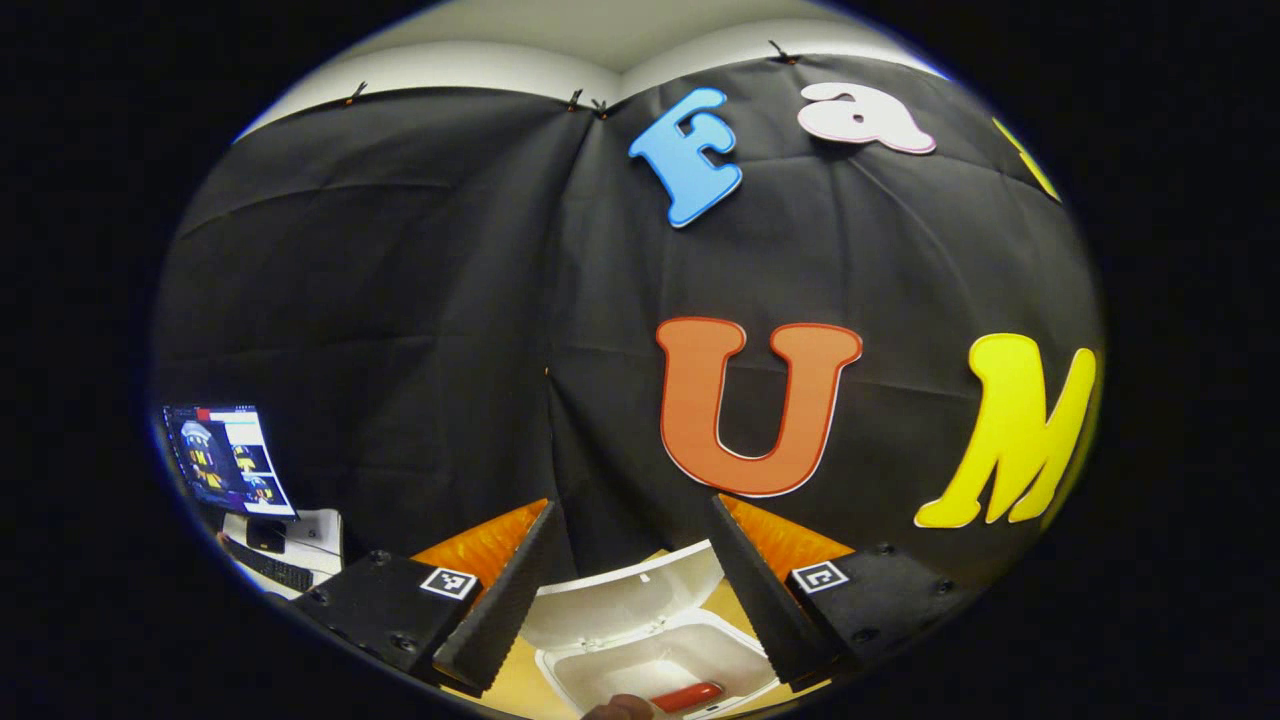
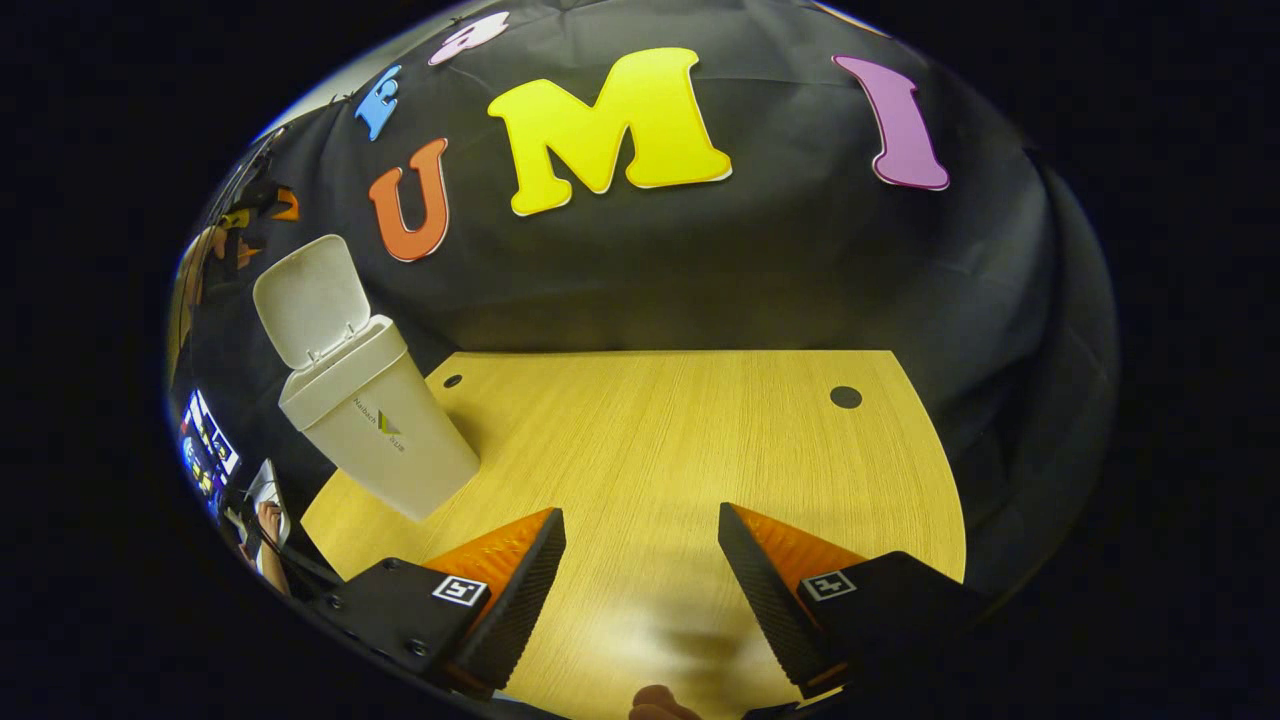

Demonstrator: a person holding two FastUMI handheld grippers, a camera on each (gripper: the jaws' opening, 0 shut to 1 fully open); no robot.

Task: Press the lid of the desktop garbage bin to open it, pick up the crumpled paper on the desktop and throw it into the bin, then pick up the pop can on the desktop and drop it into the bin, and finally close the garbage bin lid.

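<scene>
Left gripper (image 1: pixel 632 590): jaws apart, empty, poised above bin (image 1: pixel 655 665). Bin far left on bench (image 2: pixel 700 440), lid (image 2: pixel 312 298) up; red item (image 1: pixel 686 696) inside, likely the can. Right gripper (image 2: pixel 640 580): spread, empty, over bare bench. Risk: hard push on lid tips bin.

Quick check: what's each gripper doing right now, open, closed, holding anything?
Left gripper: open, empty, above the open bin.
Right gripper: open, empty, over the table.
</scene>
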